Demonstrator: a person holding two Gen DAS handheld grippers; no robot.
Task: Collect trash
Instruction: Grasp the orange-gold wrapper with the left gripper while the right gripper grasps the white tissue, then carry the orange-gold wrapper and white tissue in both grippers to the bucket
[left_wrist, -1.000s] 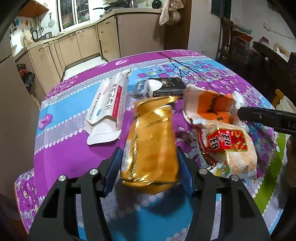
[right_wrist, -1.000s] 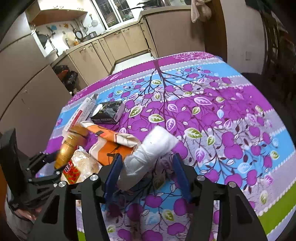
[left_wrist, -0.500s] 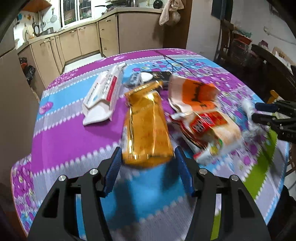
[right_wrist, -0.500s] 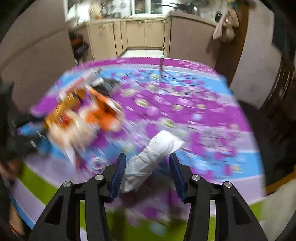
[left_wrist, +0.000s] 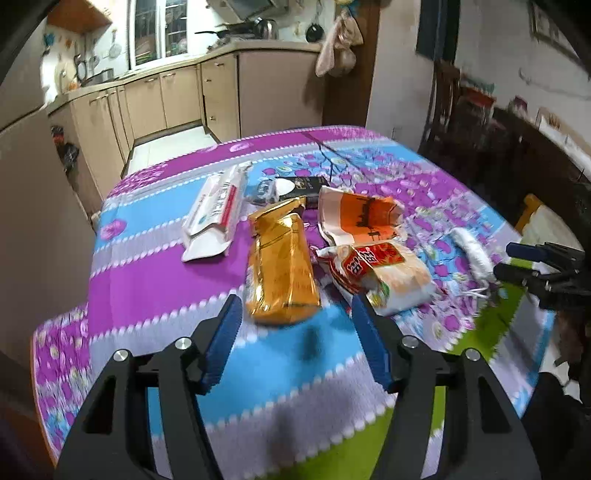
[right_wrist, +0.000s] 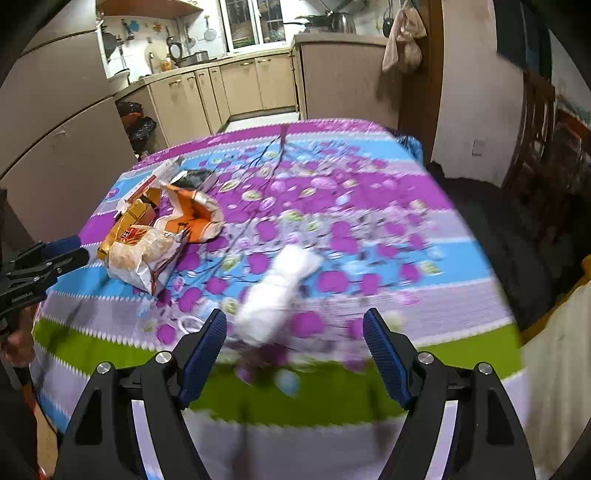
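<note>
Both grippers have just been opening. The left gripper (left_wrist: 295, 321) has its fingers released, the gold snack bag (left_wrist: 281, 266) lying on the surface (left_wrist: 159, 273) just ahead of them, untouched. The right gripper (right_wrist: 293, 332) is likewise let go; the white crumpled wrapper (right_wrist: 275, 295) lies blurred between and ahead of its fingers. A rice-cracker bag (left_wrist: 384, 273) and an orange wrapper (left_wrist: 360, 218) sit between them.

Table (left_wrist: 155, 280): long box (left_wrist: 218, 210) upper left of centre; foil pouch (left_wrist: 282, 266) at centre; small box (left_wrist: 303, 184) behind the pouch; torn wrapper (left_wrist: 362, 218) right of the pouch; snack bag (left_wrist: 384, 277) below that wrapper; rolled paper (left_wrist: 474, 254) far right, apart from the rest
</note>
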